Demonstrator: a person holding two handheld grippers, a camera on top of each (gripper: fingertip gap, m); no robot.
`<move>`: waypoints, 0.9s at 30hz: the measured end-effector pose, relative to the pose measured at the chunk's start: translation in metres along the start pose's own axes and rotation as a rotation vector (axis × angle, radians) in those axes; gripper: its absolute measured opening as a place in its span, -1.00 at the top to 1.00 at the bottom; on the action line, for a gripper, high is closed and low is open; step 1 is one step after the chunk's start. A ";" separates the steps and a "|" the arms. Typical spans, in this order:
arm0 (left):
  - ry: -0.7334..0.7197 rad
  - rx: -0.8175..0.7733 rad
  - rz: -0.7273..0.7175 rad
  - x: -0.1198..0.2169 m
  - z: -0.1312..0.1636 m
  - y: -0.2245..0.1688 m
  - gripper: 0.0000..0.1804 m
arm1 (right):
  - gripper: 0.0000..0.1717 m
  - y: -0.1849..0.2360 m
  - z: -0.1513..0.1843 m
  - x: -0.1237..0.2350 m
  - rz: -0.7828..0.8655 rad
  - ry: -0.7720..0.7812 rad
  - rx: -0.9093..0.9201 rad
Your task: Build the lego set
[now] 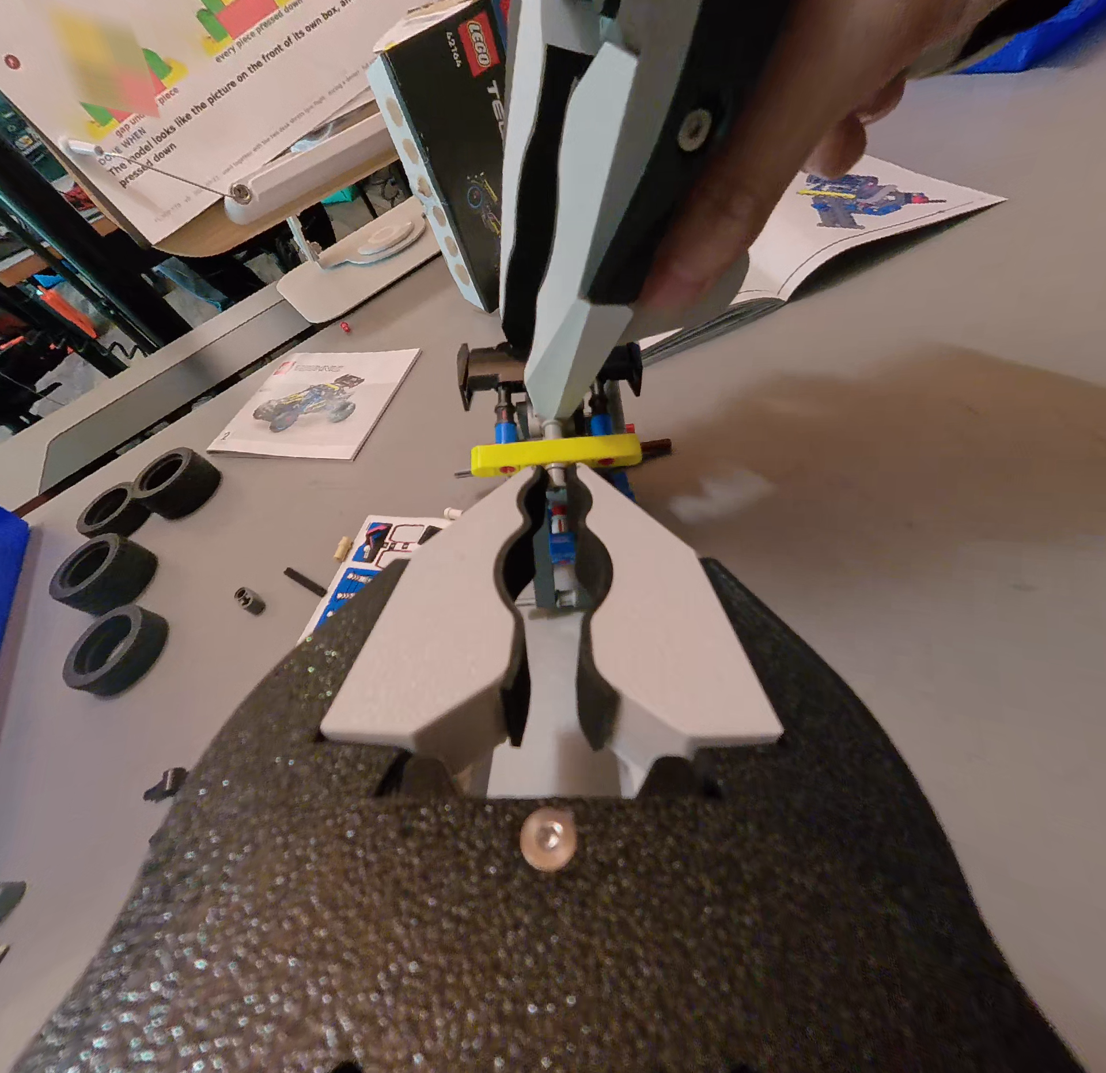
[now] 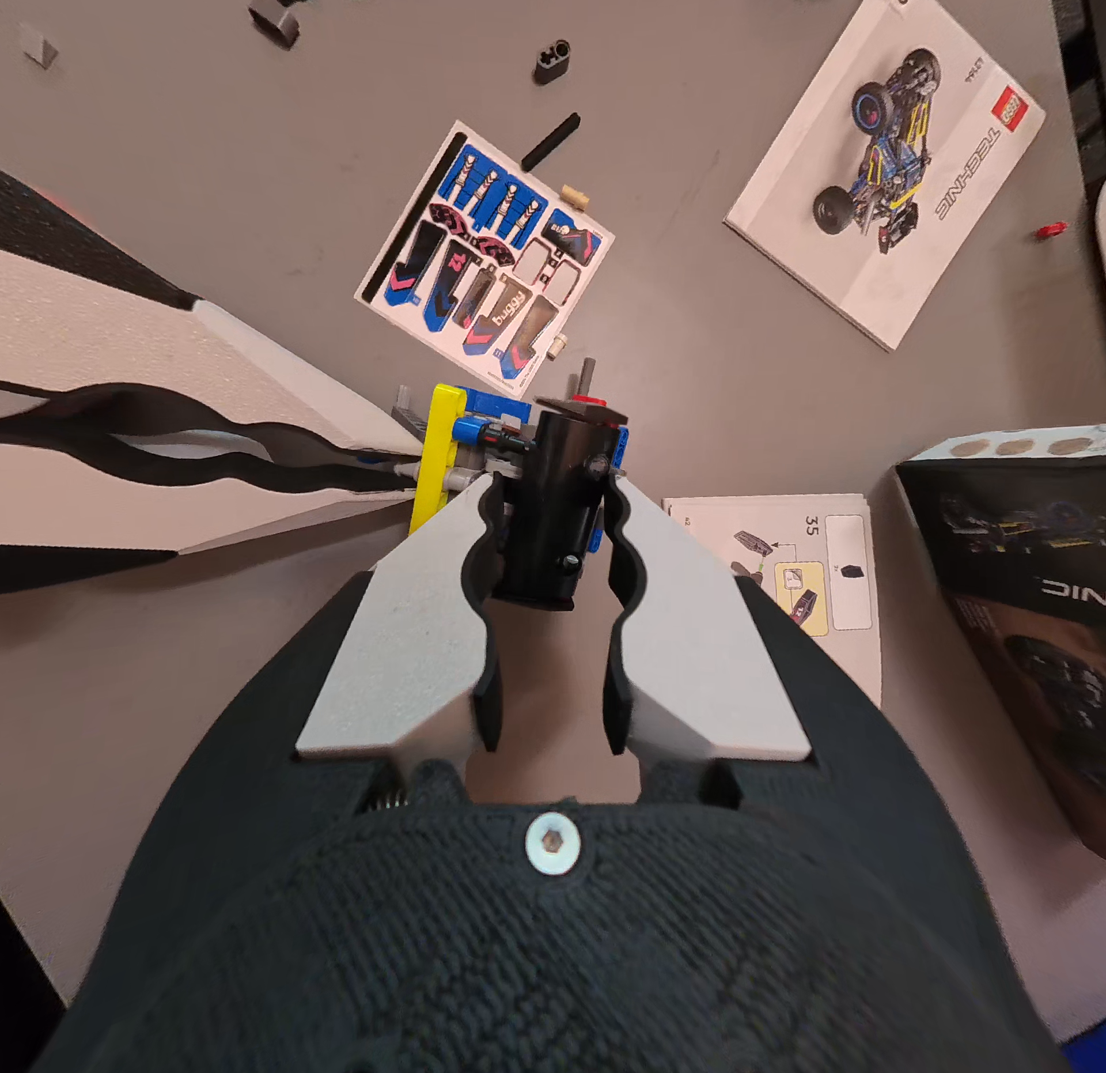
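LEFT WRIST VIEW — left gripper: the left gripper [image 1: 558, 475] has its grey fingers nearly closed, the tips pinching a thin light-grey pin [image 1: 557, 474] that pokes out of a yellow beam [image 1: 556, 454] on a partly built brick model [image 1: 553, 421].
LEFT WRIST VIEW — model: it sits toward the middle of the grey table [image 1: 868, 565], blue and black parts showing behind the yellow beam.
LEFT WRIST VIEW — right gripper: the right gripper [image 1: 553, 412], held by a hand [image 1: 796, 116], comes down onto the model from above.
LEFT WRIST VIEW — surroundings: four black tyres [image 1: 114, 571] lie near the table's left edge; a closed booklet [image 1: 317, 406] and a sticker sheet [image 1: 371, 559] lie left of the model, an open booklet [image 1: 862, 224] and a dark box [image 1: 449, 146] behind it.

RIGHT WRIST VIEW — right gripper: the right gripper [image 2: 553, 493] is closed on the model's black cylindrical part [image 2: 550, 505], both fingers against its sides.
RIGHT WRIST VIEW — left gripper: its fingers [image 2: 269, 379] reach in from the left edge and meet the yellow beam [image 2: 437, 451].
RIGHT WRIST VIEW — surroundings: the sticker sheet [image 2: 485, 260] lies just beyond the model, the closed booklet [image 2: 886, 158] toward the far right corner, the open booklet [image 2: 796, 571] and box [image 2: 1017, 595] at right; small black loose parts [image 2: 553, 59] are scattered at the far edge.
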State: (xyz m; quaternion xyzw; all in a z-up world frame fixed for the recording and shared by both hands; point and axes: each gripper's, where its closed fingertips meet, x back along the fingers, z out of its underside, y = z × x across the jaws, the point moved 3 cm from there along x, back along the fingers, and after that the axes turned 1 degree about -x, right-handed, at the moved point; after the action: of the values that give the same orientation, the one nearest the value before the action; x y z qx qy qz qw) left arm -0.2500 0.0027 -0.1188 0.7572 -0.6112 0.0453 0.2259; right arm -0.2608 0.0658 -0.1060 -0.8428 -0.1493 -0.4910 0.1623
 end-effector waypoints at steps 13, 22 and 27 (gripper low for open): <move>0.001 0.031 0.031 -0.001 -0.001 -0.002 0.95 | 0.48 -0.016 0.010 0.015 -0.224 0.044 -0.153; -0.006 0.069 0.102 -0.001 0.000 -0.001 0.96 | 0.63 -0.007 0.012 0.010 -0.544 -0.024 -0.349; -0.021 0.060 0.153 0.004 0.002 0.002 0.96 | 0.76 -0.008 0.013 0.009 -0.732 -0.070 -0.491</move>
State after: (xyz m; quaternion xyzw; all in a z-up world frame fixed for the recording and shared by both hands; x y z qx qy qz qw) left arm -0.2514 -0.0018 -0.1186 0.7152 -0.6678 0.0731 0.1926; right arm -0.2491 0.0792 -0.1032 -0.7641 -0.3224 -0.5081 -0.2324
